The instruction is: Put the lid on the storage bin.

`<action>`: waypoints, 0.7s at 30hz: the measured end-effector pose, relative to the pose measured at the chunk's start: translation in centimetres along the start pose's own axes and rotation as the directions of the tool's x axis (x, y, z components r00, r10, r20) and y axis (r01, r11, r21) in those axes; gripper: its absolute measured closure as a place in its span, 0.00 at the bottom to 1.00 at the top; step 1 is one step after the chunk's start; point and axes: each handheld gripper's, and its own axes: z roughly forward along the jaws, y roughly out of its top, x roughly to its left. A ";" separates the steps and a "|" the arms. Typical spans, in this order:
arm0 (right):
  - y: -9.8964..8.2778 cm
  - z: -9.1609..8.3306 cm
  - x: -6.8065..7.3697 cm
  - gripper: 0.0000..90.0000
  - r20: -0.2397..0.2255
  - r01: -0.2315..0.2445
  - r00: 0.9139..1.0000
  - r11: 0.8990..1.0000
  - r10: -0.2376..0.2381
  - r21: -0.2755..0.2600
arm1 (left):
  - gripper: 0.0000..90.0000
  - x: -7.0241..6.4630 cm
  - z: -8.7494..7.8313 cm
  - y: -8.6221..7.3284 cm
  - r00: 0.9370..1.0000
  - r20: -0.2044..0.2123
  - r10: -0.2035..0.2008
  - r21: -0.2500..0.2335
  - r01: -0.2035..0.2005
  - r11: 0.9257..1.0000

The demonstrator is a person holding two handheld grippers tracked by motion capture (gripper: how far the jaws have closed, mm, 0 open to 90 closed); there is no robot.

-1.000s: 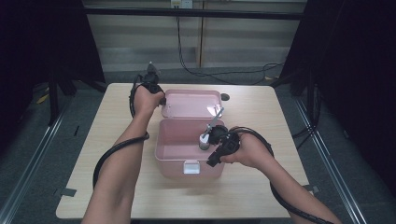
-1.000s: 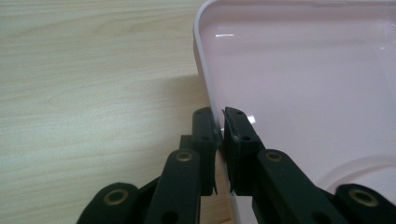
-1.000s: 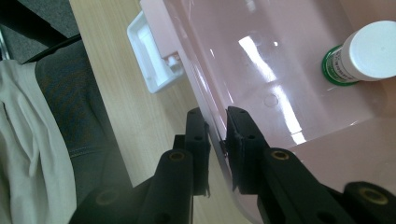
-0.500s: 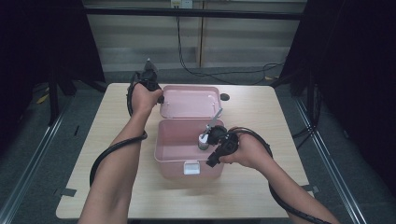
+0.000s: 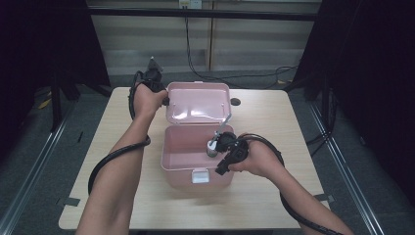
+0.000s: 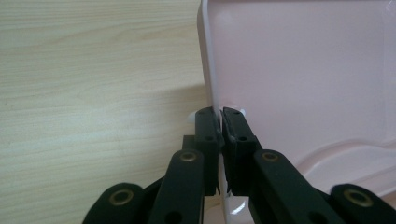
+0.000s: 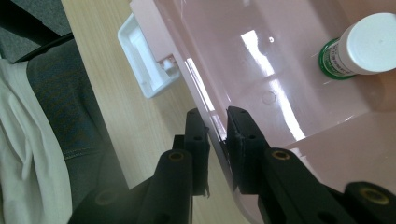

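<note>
Light wood-grain rectangular table (image 5: 274,122) carries a pink plastic storage box (image 5: 183,169) near its middle, front latch side toward the person. Box stands open; its pink plastic hinged lid (image 5: 195,100) is swung back behind the body, inner face showing, a thin metal handle (image 5: 222,122) lying across its right side. Left gripper (image 5: 164,100) sits at the lid's left edge; in the left gripper view its two black jaws are closed almost to touching, pinching the thin lid rim (image 6: 211,88) between the pads, bare table to one side and the lid's inner face to the other. Right gripper (image 5: 226,159) sits at the box's right front wall; in the right gripper view the jaws straddle the box wall (image 7: 212,123), one outside, one inside, closed narrow on it. White plastic latch (image 7: 147,63) hangs from the front wall, above the table edge. Inside the box, on its floor near the right wall, stands a small bottle with a white cap and green label (image 7: 362,44), upright, well apart from the right gripper's jaws.
</note>
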 end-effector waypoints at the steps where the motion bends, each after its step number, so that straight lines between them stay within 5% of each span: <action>1: 0.0 0.0 0.0 0.88 0.000 -0.001 1.000 1.000 0.001 -0.001 | 0.96 -0.1 -0.2 0.0 1.000 0.002 -0.007 -0.001 0.007 1.000; 21: 0.1 0.1 0.1 0.88 0.006 -0.011 1.000 1.000 0.011 0.001 | 0.99 -0.7 -1.8 0.0 1.000 0.005 -0.006 -0.020 0.006 1.000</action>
